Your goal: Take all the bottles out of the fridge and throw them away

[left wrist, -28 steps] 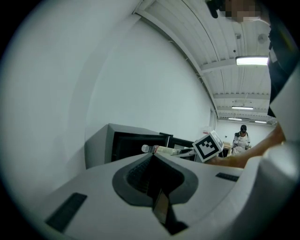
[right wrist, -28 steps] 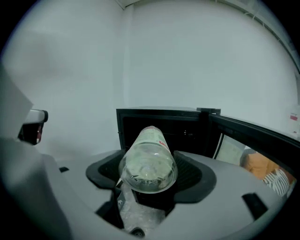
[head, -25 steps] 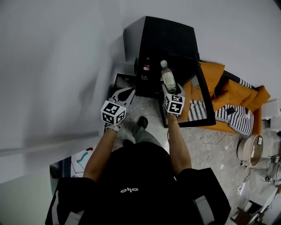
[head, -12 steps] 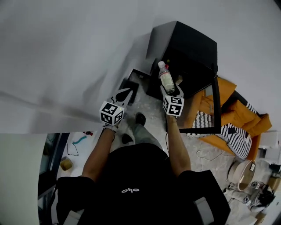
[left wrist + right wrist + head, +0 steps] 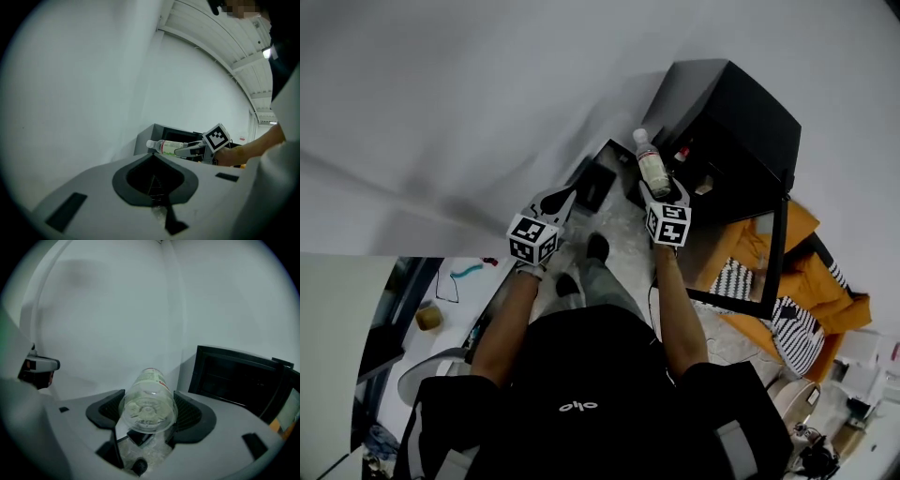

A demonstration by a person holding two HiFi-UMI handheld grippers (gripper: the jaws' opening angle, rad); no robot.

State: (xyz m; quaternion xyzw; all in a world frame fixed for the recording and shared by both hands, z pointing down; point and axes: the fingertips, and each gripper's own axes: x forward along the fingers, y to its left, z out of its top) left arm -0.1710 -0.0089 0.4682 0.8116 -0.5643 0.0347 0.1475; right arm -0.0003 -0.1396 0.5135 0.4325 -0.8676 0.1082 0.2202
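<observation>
My right gripper [image 5: 664, 190] is shut on a clear plastic bottle [image 5: 652, 168] with a white cap and a pale label. It holds the bottle near its base, neck pointing away. In the right gripper view the bottle's base [image 5: 149, 405] fills the gap between the pads. My left gripper [image 5: 565, 196] hangs shut and empty to the left; its own view shows the jaws [image 5: 153, 158] closed, the bottle [image 5: 165, 146] beyond them. The black fridge [image 5: 733, 124] stands at upper right with its glass door [image 5: 766, 266] swung open. A red-capped bottle [image 5: 682, 153] shows inside.
A low black box [image 5: 598, 184] lies on the floor beside the fridge, under the grippers. Orange and striped cloth [image 5: 807, 292] lies behind the open door. A white wall fills the left and top. A desk edge with small items [image 5: 431, 314] is at lower left.
Both grippers have swung left, away from the fridge, which now sits further right in the head view. The bottle stays in the right gripper. The left stays shut.
</observation>
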